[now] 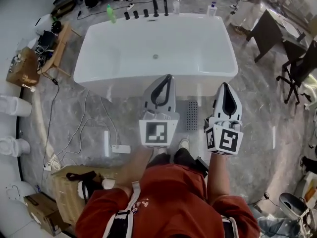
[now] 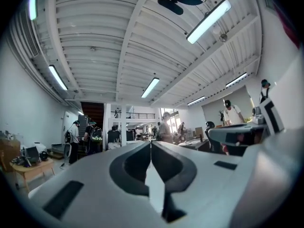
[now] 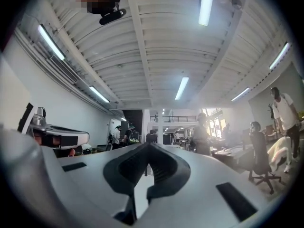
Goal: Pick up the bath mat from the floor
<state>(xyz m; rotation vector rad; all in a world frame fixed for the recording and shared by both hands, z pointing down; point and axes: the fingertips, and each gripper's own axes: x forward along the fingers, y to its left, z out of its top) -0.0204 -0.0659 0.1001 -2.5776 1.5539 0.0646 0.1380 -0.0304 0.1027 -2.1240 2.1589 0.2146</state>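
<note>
Floor: grey marble (image 1: pixel 257 133), bath mat (image 1: pixel 192 115) flat beside the tub (image 1: pixel 198 88).
Fingers: left gripper (image 1: pixel 169 77), right gripper (image 1: pixel 225 85) clenched, empty.
Risk: clenched fingers skidding off the flat mat's edge.

bath mat (image 1: pixel 192 116) | look: small grey rectangle with rows of dark holes | pose: flat, unfolded, long side pointing at the tub (image 1: pixel 124 43) | place: on grey marble floor (image 1: pixel 74 118), just in front of tub's near wall; whether it touches the wall can't be told | state: nothing gripping it

Red shirt (image 1: pixel 168 192), white left gripper (image 1: pixel 169 77), right gripper (image 1: pixel 225 85), marker cubes (image 1: pixel 158 133)
</note>
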